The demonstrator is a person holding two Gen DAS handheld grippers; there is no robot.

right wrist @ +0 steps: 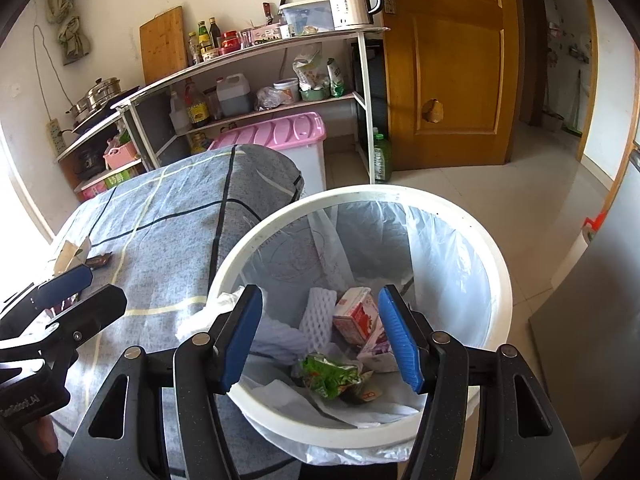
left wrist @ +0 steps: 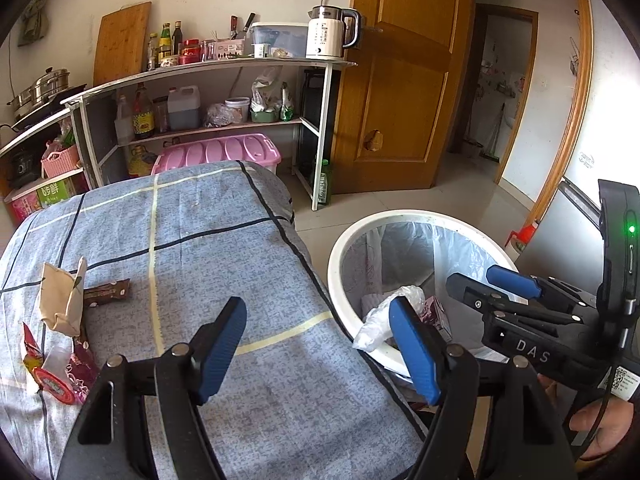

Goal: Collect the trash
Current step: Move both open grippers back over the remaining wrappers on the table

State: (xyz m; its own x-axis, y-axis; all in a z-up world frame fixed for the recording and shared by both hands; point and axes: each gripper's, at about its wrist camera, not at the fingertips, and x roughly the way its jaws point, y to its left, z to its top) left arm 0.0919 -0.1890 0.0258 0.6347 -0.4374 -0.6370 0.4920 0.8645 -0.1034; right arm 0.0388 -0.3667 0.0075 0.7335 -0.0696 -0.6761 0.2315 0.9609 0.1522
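Trash (left wrist: 60, 336) lies at the table's (left wrist: 240, 260) near left; the bin (right wrist: 496, 280) stands right; left gripper (left wrist: 320, 354) and right gripper (right wrist: 320, 338) are open, empty.

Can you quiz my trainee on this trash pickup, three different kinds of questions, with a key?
1. True or false: the right gripper holds a wrapper.
2. Where does the brown bar wrapper lie? A) in the bin B) on the cloth C) on the floor
3. Fill in: the bin is lined with a clear plastic ____.

Key: 1 false, both grippers are empty and open, left gripper too; 2 B; 3 bag.
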